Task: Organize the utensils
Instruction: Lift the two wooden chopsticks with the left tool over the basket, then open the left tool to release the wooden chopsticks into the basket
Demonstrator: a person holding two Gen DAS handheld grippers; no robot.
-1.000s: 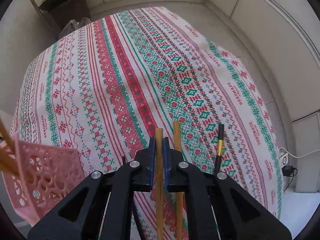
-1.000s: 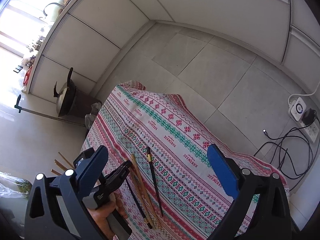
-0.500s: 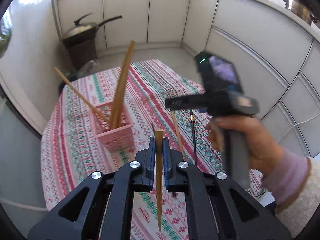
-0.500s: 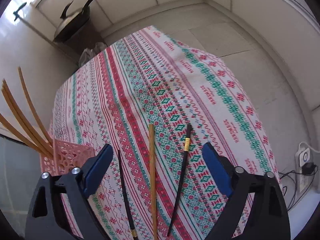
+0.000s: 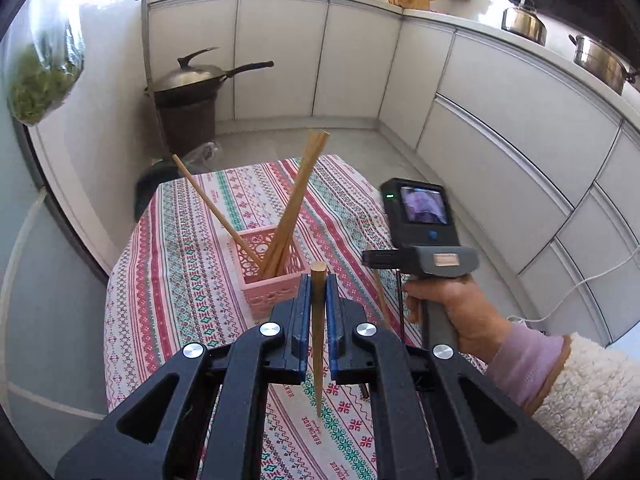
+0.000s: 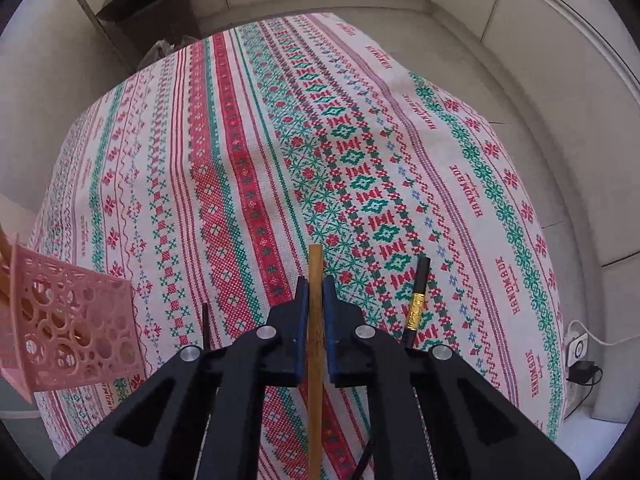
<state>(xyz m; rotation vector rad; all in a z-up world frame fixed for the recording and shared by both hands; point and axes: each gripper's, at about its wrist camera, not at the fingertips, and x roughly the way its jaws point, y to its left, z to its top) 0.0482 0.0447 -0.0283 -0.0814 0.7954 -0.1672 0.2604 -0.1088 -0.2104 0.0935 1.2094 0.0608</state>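
Left wrist view: a counter under a woven cloth [image 5: 176, 280] striped red and green stands in a kitchen of white cabinets [image 5: 280, 56], a lidded wok [image 5: 188, 80] behind. The left gripper [image 5: 319, 300] is clamped on a round wooden chopstick [image 5: 318, 344], held upright just before the pink latticed basket [image 5: 272, 276] of chopsticks. The right gripper [image 6: 316, 300] pinches another wooden chopstick [image 6: 315, 360] lying on the cloth, a black gold-banded chopstick [image 6: 416, 300] just beside
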